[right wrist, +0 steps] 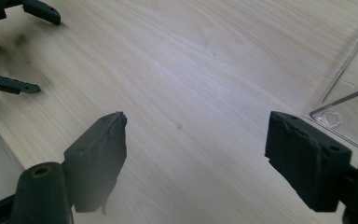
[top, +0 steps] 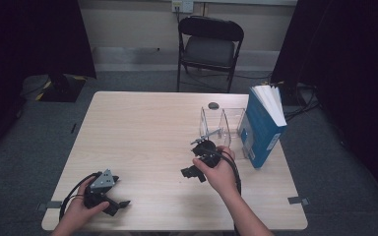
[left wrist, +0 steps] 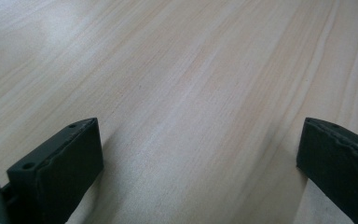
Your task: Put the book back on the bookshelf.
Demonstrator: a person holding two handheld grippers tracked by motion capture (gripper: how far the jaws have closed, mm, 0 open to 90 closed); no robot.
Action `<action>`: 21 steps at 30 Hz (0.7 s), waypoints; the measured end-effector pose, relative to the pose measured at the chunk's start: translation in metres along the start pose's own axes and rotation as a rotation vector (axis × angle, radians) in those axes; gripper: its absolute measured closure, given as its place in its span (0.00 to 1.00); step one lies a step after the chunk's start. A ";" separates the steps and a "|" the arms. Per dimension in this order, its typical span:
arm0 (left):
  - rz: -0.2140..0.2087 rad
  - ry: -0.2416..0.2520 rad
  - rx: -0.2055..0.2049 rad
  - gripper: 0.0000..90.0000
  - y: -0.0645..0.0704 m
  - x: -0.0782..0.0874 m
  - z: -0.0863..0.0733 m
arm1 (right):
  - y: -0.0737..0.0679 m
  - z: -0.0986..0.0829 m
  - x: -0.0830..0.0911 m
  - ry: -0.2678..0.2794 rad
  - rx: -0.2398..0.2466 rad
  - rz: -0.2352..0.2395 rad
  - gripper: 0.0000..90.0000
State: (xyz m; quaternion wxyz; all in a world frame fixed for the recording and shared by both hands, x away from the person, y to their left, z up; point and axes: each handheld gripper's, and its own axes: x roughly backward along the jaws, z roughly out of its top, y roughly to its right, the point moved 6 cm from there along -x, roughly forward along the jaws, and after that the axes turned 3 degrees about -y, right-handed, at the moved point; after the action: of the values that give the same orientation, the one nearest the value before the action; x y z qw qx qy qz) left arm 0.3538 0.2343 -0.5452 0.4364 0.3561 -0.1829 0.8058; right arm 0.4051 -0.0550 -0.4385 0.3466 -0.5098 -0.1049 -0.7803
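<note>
Hovering near the clear holder [top: 224, 125], right tool [right wrist: 196, 144] gapes, gripping nothing.

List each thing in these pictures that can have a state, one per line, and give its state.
Left claw: open, empty, low over the table.
Right claw: open, empty, beside the clear holder.
Blue book: closed, upright, leaning against the holder.
Clear acrylic holder: upright, nothing visible inside.
Folding chair: unfolded, unoccupied.

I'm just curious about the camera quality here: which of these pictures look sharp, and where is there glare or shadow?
High view: dim, dark at the curtained sides, the table evenly lit. Left gripper view: the left gripper has soft, blurred jaws with faint shadows beside them, and a pale sheen at upper left. Right gripper view: wood grain is crisp, near jaws of the right gripper soft, and the clear stand catches bright edge reflections.
</note>
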 end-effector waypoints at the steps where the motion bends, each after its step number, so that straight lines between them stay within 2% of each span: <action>1: 0.000 0.000 0.000 0.00 0.000 0.000 0.000 | -0.001 0.000 -0.001 -0.002 0.000 0.007 0.22; 12: 0.000 0.000 0.000 0.00 0.000 0.000 0.000 | -0.009 0.000 -0.015 -0.019 0.000 0.019 0.22; 14: 0.000 0.000 0.000 0.00 0.000 0.000 0.000 | -0.010 0.000 -0.018 -0.013 0.016 0.026 0.22; 21: 0.000 0.000 0.000 0.00 0.000 0.000 0.000 | -0.016 0.001 -0.027 -0.024 0.022 0.033 0.22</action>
State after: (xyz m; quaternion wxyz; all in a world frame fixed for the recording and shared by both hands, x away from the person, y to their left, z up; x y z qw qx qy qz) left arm 0.3538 0.2344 -0.5452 0.4364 0.3562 -0.1830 0.8058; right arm 0.4012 -0.0310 -0.4582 0.3636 -0.5168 -0.1092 -0.7673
